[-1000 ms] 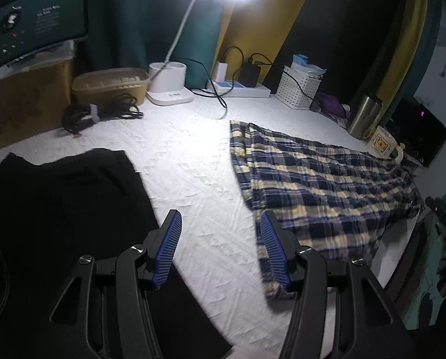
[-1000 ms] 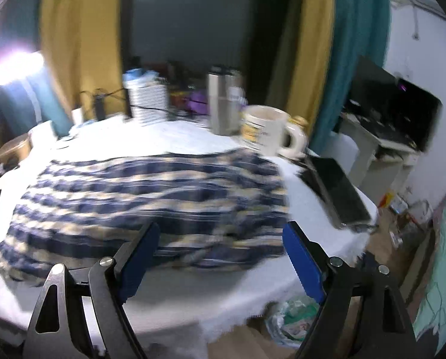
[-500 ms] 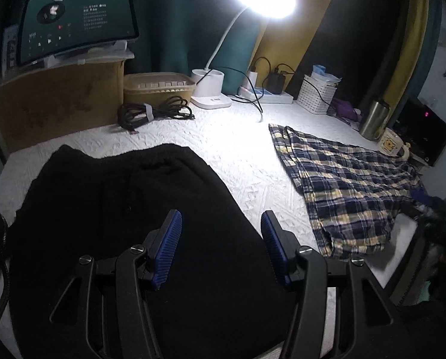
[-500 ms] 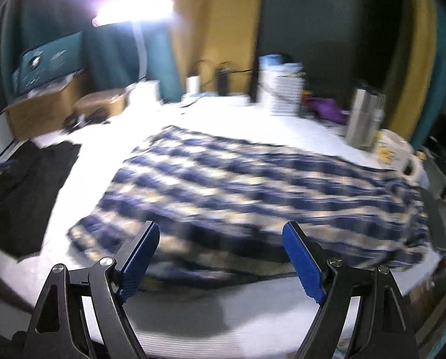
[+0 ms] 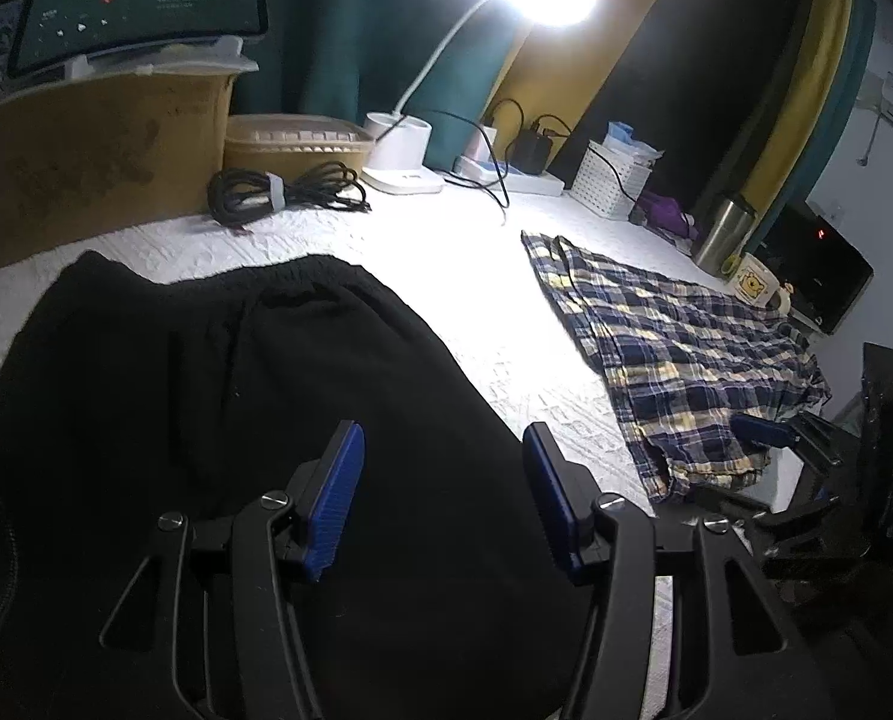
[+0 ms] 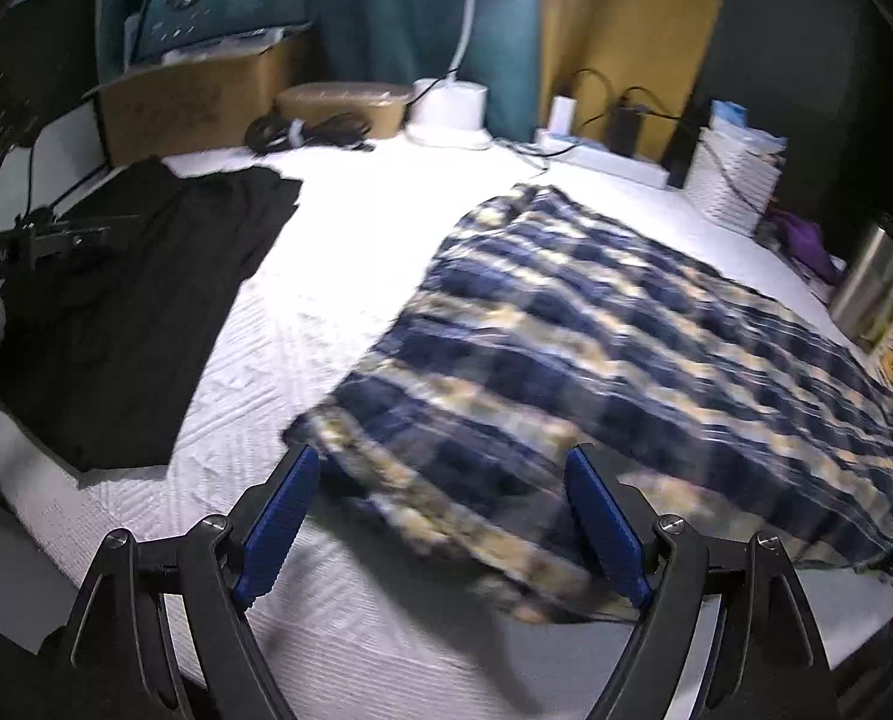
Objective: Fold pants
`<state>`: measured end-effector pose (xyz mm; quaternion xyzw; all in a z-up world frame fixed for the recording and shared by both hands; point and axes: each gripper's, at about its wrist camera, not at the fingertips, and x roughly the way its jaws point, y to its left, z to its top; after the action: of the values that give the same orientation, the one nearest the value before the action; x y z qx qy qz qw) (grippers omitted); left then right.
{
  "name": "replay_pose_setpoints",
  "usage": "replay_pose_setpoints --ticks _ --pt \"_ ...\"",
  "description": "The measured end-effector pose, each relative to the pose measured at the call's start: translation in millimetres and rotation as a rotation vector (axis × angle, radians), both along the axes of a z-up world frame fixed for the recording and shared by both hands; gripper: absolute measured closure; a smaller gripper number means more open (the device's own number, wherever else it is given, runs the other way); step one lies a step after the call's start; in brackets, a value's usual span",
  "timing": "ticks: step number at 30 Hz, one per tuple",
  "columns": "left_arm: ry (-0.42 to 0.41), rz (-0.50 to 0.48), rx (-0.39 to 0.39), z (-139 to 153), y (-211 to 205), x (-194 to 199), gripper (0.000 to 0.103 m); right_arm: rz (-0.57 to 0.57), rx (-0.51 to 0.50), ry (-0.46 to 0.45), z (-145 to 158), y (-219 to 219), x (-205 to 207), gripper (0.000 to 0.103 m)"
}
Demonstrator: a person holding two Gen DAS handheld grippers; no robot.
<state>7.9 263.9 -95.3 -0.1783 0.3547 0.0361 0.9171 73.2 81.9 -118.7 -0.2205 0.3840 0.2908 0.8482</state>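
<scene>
A white quilted table cover (image 5: 494,324) carries a dark folded garment (image 5: 218,420) on the left and blue-and-yellow plaid pants (image 6: 644,360) on the right, well apart. Along the back edge, left to right: brown cardboard box (image 5: 104,144), coiled black cable (image 5: 284,192), white lamp base (image 5: 401,156), white slotted basket (image 5: 608,183), steel tumbler (image 5: 722,231).

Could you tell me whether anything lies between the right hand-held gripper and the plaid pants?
Nothing visible does. The right hand-held gripper is open right at the near edge of the navy-and-yellow plaid cotton pants, with only the bare white quilted table cover around it.
</scene>
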Motion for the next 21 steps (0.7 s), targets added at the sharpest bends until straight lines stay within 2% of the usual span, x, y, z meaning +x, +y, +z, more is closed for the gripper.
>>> replay_pose_setpoints --ticks 4,8,10,12,13,14,15,16,17,18,21 --pt "0.006 -0.005 -0.006 -3 1 -1 0.048 0.025 -0.023 0.016 -10 12 0 0.018" --pt "0.021 0.031 -0.007 -7 12 -4 0.048 0.045 -0.027 0.018 -15 18 0 0.018" --pt "0.026 0.053 -0.011 -9 19 -7 0.048 0.057 -0.025 0.014 -16 19 0 0.022" --pt "0.029 0.071 -0.013 -11 23 -9 0.048 0.090 0.000 0.042 -16 21 -1 0.046" --pt "0.032 0.073 -0.014 -11 24 -9 0.048 0.105 0.005 0.050 -16 23 -2 0.051" --pt "0.034 0.076 -0.013 -11 24 -9 0.048 0.127 0.012 0.060 -15 25 -3 0.066" --pt "0.036 0.076 -0.014 -11 23 -8 0.048 0.140 0.018 0.072 -15 26 -4 0.076" --pt "0.036 0.075 -0.014 -10 22 -7 0.048 0.147 0.021 0.074 -15 26 -4 0.078" --pt "0.035 0.071 -0.016 -9 21 -6 0.048 0.148 0.023 0.075 -15 26 -4 0.089" --pt "0.036 0.067 -0.017 -9 20 -5 0.048 0.145 0.027 0.077 -15 25 -3 0.094" --pt "0.039 0.053 -0.023 -8 13 0 0.048 0.135 0.055 0.098 -12 19 2 0.096"
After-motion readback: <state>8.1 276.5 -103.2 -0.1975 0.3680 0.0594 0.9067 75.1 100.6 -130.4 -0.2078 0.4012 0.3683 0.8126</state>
